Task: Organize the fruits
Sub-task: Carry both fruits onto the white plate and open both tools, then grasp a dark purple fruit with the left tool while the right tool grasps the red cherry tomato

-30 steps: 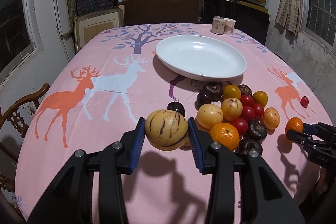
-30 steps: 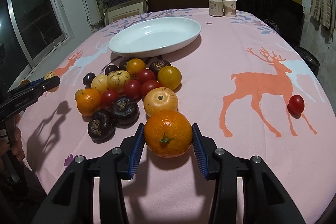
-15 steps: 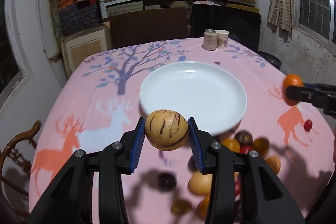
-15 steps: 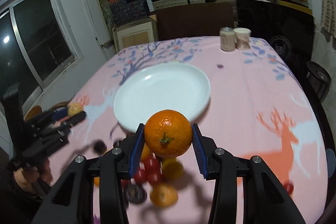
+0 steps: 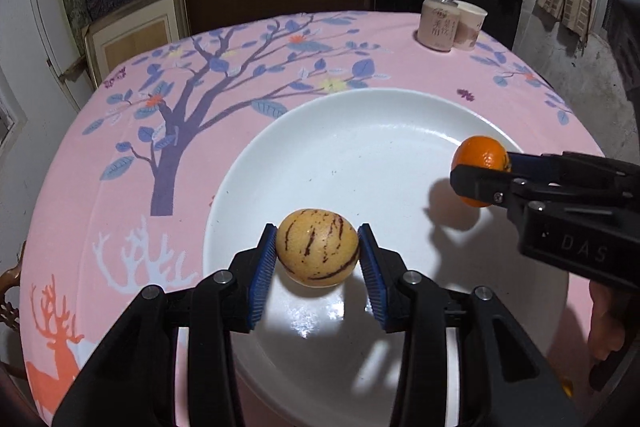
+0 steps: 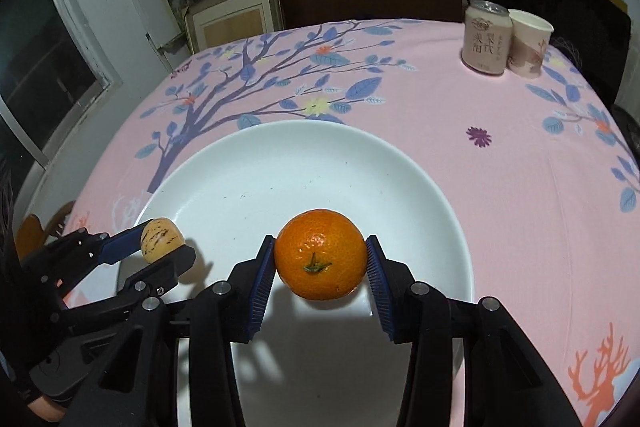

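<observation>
Pink cloth printed with a blue-leaved tree and orange and white deer covers the round worktop [image 5: 132, 227]; shelves of flat boxes fill the far wall. At the far right edge a pale drink can [image 6: 486, 37] stands touching a paper cup [image 6: 529, 43]. A wide, shallow, glossy white plate [image 5: 360, 131] lies in the middle.

Above its near part the left claw [image 5: 318, 255] grips a smooth, egg-shaped yellow fruit with dark purple streaks [image 5: 317, 247], both ribbed blue pads pressed against its sides.

Over the plate's right side the right claw [image 6: 320, 263] has a round, dimpled orange mandarin [image 6: 320, 254] with a green stem between its pads. Its jaws have just been widening; the left pad touches the peel, and a thin gap seems to show at the right one, so I cannot tell whether the grip holds.
</observation>
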Available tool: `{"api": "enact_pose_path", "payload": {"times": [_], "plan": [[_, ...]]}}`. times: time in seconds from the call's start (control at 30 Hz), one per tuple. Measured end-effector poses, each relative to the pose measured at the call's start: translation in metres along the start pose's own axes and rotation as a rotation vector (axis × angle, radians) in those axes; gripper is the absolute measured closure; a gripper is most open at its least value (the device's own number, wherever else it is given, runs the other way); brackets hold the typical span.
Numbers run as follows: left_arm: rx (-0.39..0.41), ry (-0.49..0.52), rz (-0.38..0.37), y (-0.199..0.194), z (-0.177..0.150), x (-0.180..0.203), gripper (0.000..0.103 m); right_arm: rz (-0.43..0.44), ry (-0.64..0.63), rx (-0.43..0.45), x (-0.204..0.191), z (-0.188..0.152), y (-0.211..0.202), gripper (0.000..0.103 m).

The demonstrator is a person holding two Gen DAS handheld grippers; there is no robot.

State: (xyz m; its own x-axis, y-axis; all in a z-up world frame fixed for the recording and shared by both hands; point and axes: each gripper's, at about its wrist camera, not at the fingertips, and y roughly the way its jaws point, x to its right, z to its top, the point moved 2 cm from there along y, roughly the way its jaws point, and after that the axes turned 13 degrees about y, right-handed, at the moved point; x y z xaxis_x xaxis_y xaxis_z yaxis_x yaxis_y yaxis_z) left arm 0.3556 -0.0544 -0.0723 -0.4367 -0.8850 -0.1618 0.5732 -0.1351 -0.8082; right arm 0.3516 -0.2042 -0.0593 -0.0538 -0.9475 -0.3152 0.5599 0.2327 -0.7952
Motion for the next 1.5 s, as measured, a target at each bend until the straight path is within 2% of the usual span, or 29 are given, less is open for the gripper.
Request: {"api": "enact_pose_path", "payload": {"times": [0.03,0.07,0.1,0.13,0.2,0.27,0.33,0.4,0.57,0.67,0.77,0.87,0.9,1.0,1.07,1.13,1.17,1.23,1.33,1.5], "plan": [[-0.008,-0.002,0.002,0.003,0.000,-0.001,0.062,-0.005,-0.001,0.018,-0.001,0.000,-0.003,0.036],[-0.016,-0.007,0.002,0.006,-0.002,-0.003,0.061,-0.012,-0.003,0.043,-0.001,0.001,-0.007,0.026],[-0.017,-0.017,0.000,0.005,-0.005,-0.004,0.047,-0.012,-0.009,0.063,-0.001,0.003,-0.013,0.025],[-0.008,-0.027,0.007,0.002,-0.007,-0.005,0.033,-0.009,-0.007,0.068,0.000,0.003,-0.017,0.024],[0.023,-0.026,0.035,-0.012,-0.012,-0.005,0.030,-0.007,0.009,0.078,0.000,0.000,-0.034,0.024],[0.050,-0.023,0.032,-0.032,-0.019,-0.003,0.029,0.009,0.011,0.101,0.000,-0.007,-0.055,0.024],[0.089,-0.021,0.046,-0.059,-0.033,-0.002,0.017,0.018,-0.009,0.124,-0.003,-0.023,-0.082,0.024],[0.132,-0.014,0.059,-0.090,-0.053,-0.001,0.012,0.001,-0.040,0.146,-0.004,-0.047,-0.111,0.024],[0.154,-0.026,0.053,-0.139,-0.118,0.005,0.006,-0.038,-0.069,0.196,0.013,-0.126,-0.165,0.024],[0.114,-0.012,0.058,-0.142,-0.158,0.013,0.006,-0.086,-0.077,0.230,0.031,-0.164,-0.184,0.024],[0.087,0.002,0.062,-0.132,-0.178,0.018,0.006,-0.109,-0.019,0.223,0.056,-0.191,-0.197,0.024],[0.041,-0.051,0.000,-0.114,-0.186,0.015,0.012,-0.130,0.049,0.216,0.081,-0.209,-0.206,0.024],[0.025,-0.065,-0.011,-0.108,-0.186,0.014,0.016,-0.139,0.065,0.219,0.088,-0.213,-0.210,0.024],[-0.002,-0.077,-0.013,-0.094,-0.184,0.011,0.019,-0.169,0.090,0.233,0.104,-0.224,-0.220,0.024],[-0.002,-0.057,-0.042,-0.091,-0.179,0.016,0.033,-0.191,0.107,0.244,0.113,-0.226,-0.225,0.024],[0.007,-0.008,-0.054,-0.092,-0.173,0.029,0.067,-0.228,0.127,0.260,0.128,-0.225,-0.231,0.024],[0.009,0.021,-0.052,-0.093,-0.171,0.037,0.073,-0.247,0.135,0.267,0.134,-0.225,-0.232,0.024],[0.029,0.068,-0.006,-0.098,-0.168,0.048,0.073,-0.290,0.162,0.282,0.151,-0.222,-0.236,0.024],[0.025,0.043,-0.035,-0.099,-0.170,0.044,0.073,-0.321,0.165,0.274,0.174,-0.222,-0.235,0.024],[0.059,0.007,-0.019,-0.109,-0.174,0.036,0.073,-0.382,0.097,0.226,0.185,-0.225,-0.212,0.024]]}}
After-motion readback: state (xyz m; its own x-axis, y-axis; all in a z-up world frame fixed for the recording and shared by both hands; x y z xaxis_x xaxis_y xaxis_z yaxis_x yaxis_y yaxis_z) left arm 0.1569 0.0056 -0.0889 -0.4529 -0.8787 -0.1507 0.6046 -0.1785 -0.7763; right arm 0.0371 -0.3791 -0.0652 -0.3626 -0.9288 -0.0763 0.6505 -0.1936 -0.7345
